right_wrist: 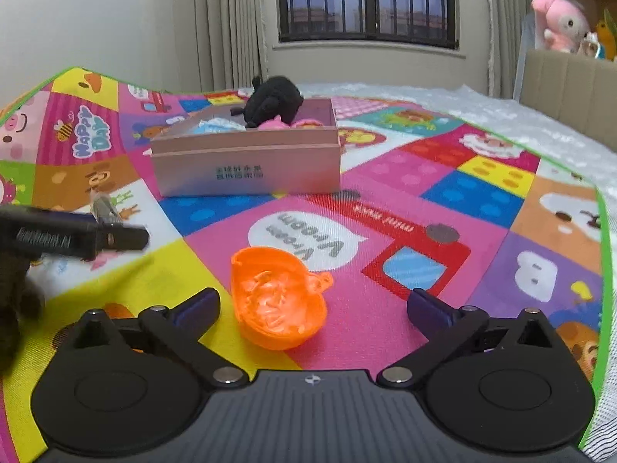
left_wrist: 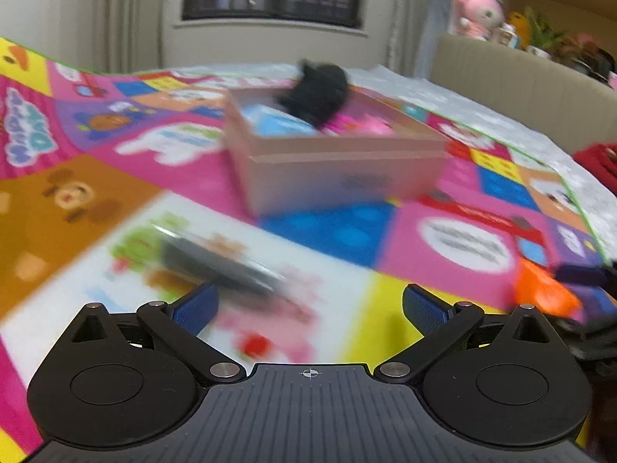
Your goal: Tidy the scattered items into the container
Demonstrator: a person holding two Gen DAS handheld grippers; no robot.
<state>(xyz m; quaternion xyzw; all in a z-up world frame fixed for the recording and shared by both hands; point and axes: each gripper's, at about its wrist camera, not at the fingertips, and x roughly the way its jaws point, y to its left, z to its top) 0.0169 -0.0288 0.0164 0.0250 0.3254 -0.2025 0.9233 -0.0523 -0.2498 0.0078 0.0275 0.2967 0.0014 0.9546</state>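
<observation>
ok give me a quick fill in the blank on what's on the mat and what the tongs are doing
1. The open half-shell lying between the right tongs is coloured ____.
2. The black plush toy sits in the ____ box.
3. Both the right tongs and the left tongs are ____ and hold nothing.
4. The dark pen-like item lies on the play ____.

Missing words: orange; pink; open; mat

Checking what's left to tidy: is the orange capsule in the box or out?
Out: the orange capsule lies on the mat, apart from the pink box.
</observation>
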